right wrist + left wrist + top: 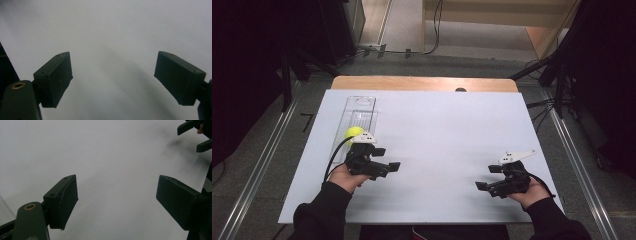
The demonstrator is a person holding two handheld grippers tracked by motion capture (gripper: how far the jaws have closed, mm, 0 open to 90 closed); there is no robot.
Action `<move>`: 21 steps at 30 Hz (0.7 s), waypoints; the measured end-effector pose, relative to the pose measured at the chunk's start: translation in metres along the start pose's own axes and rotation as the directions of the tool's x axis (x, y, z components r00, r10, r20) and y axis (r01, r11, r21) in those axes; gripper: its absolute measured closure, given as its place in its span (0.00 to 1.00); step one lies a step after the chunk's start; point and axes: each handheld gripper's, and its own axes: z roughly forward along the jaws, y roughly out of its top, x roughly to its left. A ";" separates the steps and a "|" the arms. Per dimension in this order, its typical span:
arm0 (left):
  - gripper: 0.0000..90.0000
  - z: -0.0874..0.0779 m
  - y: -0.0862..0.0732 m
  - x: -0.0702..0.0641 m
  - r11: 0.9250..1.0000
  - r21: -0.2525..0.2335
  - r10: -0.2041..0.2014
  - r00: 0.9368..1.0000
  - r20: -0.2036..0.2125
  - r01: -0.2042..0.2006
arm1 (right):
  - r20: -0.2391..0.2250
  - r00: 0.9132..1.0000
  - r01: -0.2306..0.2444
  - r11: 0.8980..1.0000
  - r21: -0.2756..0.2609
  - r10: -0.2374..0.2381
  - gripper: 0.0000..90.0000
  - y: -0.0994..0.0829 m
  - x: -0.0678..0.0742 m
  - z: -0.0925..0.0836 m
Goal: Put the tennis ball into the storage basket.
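Black jaws stand spread and empty on your left gripper [388, 158] and right gripper [486, 178]. The yellow ball [353, 133] sits in the clear tray [360, 103], just behind your left gripper, well apart from the right, so the left is nearer; the tray's long axis runs away from you.

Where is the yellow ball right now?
In the high view, the yellow ball lies at the near end of the clear tray, table's left, just beyond the left gripper.
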 end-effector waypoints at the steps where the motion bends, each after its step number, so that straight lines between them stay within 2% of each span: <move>1: 0.20 0.000 -0.002 0.000 1.000 0.004 0.006 1.000 -0.001 -0.006 | 0.000 1.000 0.000 1.000 0.000 0.000 0.14 0.000 0.000 0.000; 7: 0.20 0.000 -0.011 -0.002 1.000 0.002 0.008 1.000 0.013 -0.008 | 0.000 1.000 0.000 1.000 0.000 0.000 0.14 0.000 0.000 0.000; 16: 0.20 -0.001 -0.021 -0.002 0.999 0.029 0.030 0.999 0.029 -0.031 | 0.002 1.000 0.002 1.000 0.001 -0.002 0.14 0.000 0.000 0.000; 21: 0.20 -0.003 -0.026 -0.002 0.999 0.034 0.030 0.999 0.028 -0.031 | 0.004 1.000 0.000 1.000 0.000 0.000 0.14 0.000 0.000 0.000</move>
